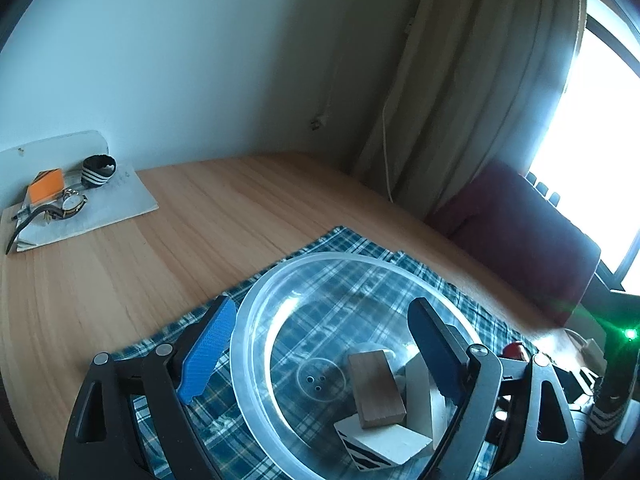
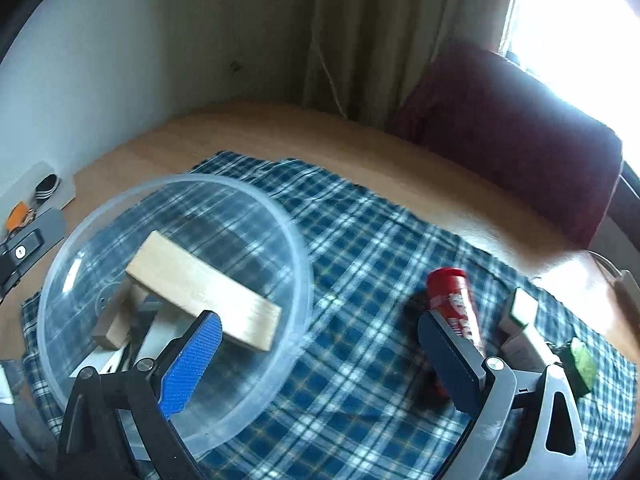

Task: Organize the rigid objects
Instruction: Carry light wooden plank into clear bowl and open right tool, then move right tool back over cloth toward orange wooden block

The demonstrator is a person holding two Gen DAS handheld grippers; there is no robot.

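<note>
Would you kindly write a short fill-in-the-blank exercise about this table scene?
1. The wooden blocks lie inside a clear ____.
2. The bowl stands on a blue checked ____.
3. The can on the cloth is ____ in colour.
4. The right gripper has its jaws ____.

Missing words: bowl; cloth; red; open

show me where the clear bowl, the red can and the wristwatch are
clear bowl [image 2: 298, 248]: right wrist view, on its far right rim.
red can [image 2: 450, 294]: right wrist view, on its upper body, lying on the plaid cloth.
wristwatch [image 1: 73, 201]: left wrist view, on its white dial.
</note>
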